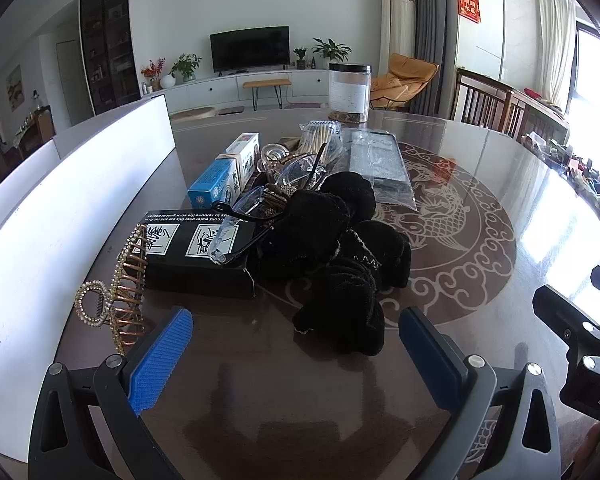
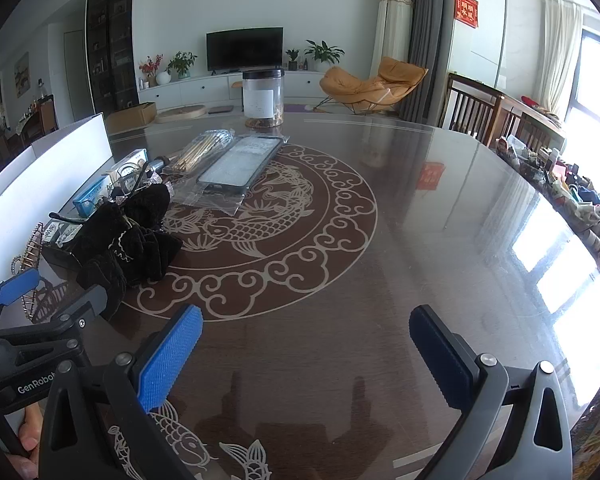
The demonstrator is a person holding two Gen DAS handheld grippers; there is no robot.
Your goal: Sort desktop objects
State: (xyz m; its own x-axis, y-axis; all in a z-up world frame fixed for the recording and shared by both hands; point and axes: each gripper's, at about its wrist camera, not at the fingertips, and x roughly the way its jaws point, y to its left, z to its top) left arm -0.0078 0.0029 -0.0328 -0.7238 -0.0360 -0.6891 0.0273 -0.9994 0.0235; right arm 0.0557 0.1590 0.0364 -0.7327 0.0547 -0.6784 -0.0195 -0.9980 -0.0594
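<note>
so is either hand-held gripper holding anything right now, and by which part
Nothing is held. The left hand-held gripper and the right hand-held gripper both stand open over the table, with only bare tabletop between their fingers.

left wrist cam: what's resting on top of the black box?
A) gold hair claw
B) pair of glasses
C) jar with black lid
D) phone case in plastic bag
B: the glasses lie across the top of the black box; the jar stands at the far end of the table, the hair claw sits beside the box, and the bagged phone case lies flat further back.
</note>
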